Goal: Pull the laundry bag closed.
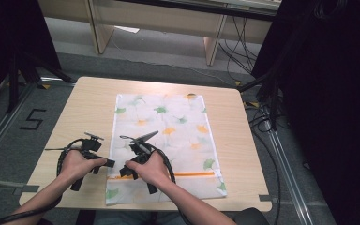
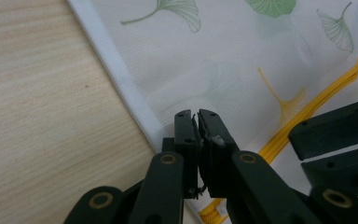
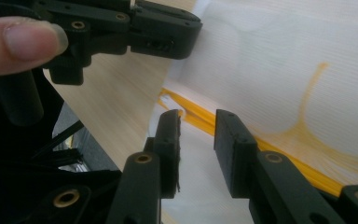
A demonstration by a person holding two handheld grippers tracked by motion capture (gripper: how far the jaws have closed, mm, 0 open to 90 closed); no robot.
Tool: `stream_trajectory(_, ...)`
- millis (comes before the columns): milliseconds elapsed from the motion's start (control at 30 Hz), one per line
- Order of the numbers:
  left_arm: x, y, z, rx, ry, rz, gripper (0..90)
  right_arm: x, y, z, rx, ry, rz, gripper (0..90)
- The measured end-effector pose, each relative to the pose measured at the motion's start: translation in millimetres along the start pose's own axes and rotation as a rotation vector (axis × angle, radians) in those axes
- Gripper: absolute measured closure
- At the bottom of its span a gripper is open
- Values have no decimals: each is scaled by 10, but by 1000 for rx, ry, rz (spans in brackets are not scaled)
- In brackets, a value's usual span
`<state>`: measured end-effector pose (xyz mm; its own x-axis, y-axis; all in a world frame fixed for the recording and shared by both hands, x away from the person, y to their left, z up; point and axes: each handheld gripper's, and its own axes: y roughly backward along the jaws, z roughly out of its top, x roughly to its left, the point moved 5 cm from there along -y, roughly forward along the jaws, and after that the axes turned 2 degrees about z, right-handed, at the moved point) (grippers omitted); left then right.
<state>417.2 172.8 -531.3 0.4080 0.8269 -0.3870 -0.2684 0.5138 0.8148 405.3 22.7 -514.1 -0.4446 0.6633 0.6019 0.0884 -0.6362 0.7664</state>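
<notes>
Two tongs work at the near left part of a flat mesh bag (image 1: 164, 140), which lies on the wooden surface (image 1: 84, 108) with its long axis running away from the person, its far short edge toward the back of the surface and its near short edge almost at the front rim. Whether anything is inside the bag cannot be told; it lies flat, printed with green and yellow leaves, and an orange zip (image 1: 192, 174) crosses it close to the near end, square to the long axis. From the high view the left tongs (image 1: 104, 163) sit just off the bag's left edge, over bare wood, and the right tongs (image 1: 126, 169) sit on the bag beside the zip's left end, both hands close together. That view does not show how the jaws stand (too small there); the gripper views do. In the left gripper view the left tongs (image 2: 196, 122) are closed with nothing clearly between the pads, poised above the bag's white hem (image 2: 121, 84), with the zip (image 2: 317, 100) slanting off to the right. In the right gripper view the right tongs (image 3: 198, 123) stand open, the zip's end (image 3: 186, 112) lying in the gap between them, not pinched, while a fingertip (image 3: 23, 42) and the left tongs (image 3: 163, 28) show above.
</notes>
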Motion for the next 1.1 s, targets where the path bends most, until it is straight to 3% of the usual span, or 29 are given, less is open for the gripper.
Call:
stream_trajectory(100, 6, 9, -17, 10, 1, 2, 860, 11, -83, 31, 8, 14, -10, 713)
stream_trajectory(133, 38, 30, -41, 46, -34, 11, 861, 29, -103, 35, 16, -8, 2, 709)
stream_trajectory(200, 53, 23, -72, 69, -41, 13, 861, 49, -144, 36, 33, -31, 11, 698)
stream_trajectory(267, 65, 14, -91, 81, -42, 12, 861, 23, -203, 58, 21, -1, 19, 689)
stream_trajectory(333, 72, 16, -103, 82, -36, 18, 860, 41, -231, 60, 42, -35, 17, 679)
stream_trajectory(400, 93, 21, -111, 86, -39, 22, 858, 33, -267, 64, 54, -37, 8, 672)
stream_trajectory(433, 100, 18, -116, 88, -31, 24, 857, 8, -285, 75, 45, -10, 10, 670)
stream_trajectory(467, 106, 16, -120, 93, -29, 22, 854, 35, -287, 74, 58, -53, 9, 668)
stream_trajectory(533, 120, 17, -120, 97, -37, 16, 853, 14, -300, 86, 57, -29, 4, 665)
stream_trajectory(633, 121, 17, -121, 99, -37, 13, 851, 53, -317, 93, 71, -71, 14, 665)
stream_trajectory(667, 120, 15, -121, 98, -37, 13, 851, 16, -348, 107, 51, -35, 5, 665)
stream_trajectory(733, 115, 12, -119, 95, -33, 17, 852, 34, -361, 102, 62, -69, 5, 669)
stream_trajectory(800, 115, 11, -117, 96, -36, 17, 852, 33, -371, 104, 68, -67, 24, 676)
stream_trajectory(900, 109, 10, -115, 99, -31, 16, 852, 30, -387, 111, 48, -67, 14, 694)
stream_trajectory(967, 108, 8, -112, 97, -37, 16, 852, 31, -373, 110, 65, -66, 22, 706)
stream_trajectory(1100, 108, 6, -112, 98, -42, 14, 852, 55, -363, 112, 78, -97, 21, 723)
